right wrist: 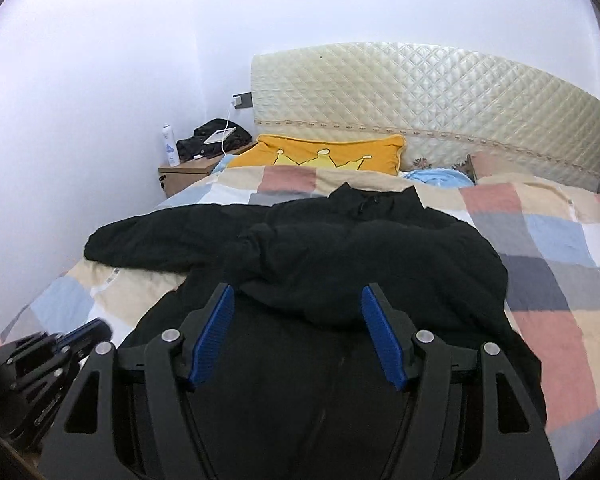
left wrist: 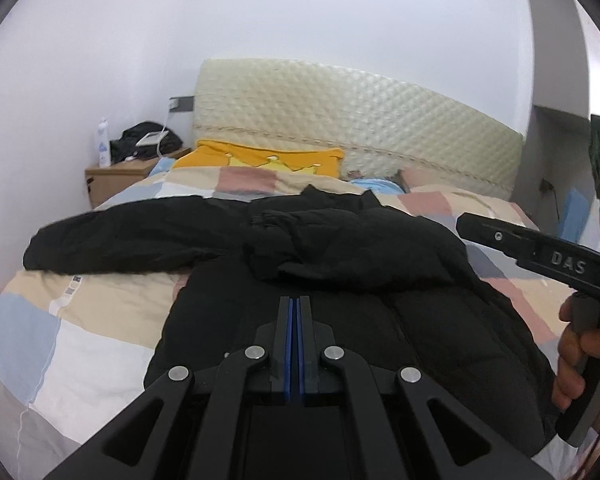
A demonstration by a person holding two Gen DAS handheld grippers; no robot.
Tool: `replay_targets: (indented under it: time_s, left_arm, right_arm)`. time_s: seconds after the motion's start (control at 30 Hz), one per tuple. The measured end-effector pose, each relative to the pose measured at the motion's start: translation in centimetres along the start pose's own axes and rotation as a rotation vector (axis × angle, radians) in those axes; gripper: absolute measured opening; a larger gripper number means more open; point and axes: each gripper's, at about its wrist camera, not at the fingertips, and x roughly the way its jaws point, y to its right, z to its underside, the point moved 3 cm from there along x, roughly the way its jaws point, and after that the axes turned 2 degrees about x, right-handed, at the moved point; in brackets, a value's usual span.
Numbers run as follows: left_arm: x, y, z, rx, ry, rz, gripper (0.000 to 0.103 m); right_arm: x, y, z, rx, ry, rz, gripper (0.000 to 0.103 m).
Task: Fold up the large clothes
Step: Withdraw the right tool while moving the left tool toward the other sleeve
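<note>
Black jacket (right wrist: 340,248) half-folded on the checked quilt (right wrist: 560,240).

One sleeve seems folded across the chest, the other spread sideways for folding. Left gripper (left wrist: 294,304) hovers pinched together, empty; right gripper (right wrist: 298,300) gapes wide, holding nothing.

Black jacket (right wrist: 340,256) – checked (pastel) quilt (right wrist: 560,240), yellow pillow (right wrist: 332,154).
</note>
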Motion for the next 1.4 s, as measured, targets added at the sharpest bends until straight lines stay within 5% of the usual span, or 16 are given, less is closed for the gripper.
replay_targets:
  time_s: [0.5, 0.8, 1.0, 1.4]
  left_arm:
    - [-3.5, 5.0, 0.8, 0.132, 0.034, 0.013, 0.000]
    - [-4.4, 5.6, 1.5, 0.115, 0.044, 0.066, 0.000]
    - [-3.4, 6.3, 1.9, 0.125, 0.013, 0.092, 0.000]
    - [-2.7, 7.0, 0.4, 0.132, -0.003, 0.177, 0.000]
  right_arm:
    - [-10.1, 1.9, 5.8, 0.035, 0.089, 0.067, 0.068]
    - [-15.2, 3.5, 8.5, 0.096, 0.127, 0.140, 0.068]
    - [-16.9, 4.1, 10.8, 0.151, 0.129, 0.198, 0.068]
    - [-16.5, 3.2, 12.3, 0.130, 0.133, 0.150, 0.068]
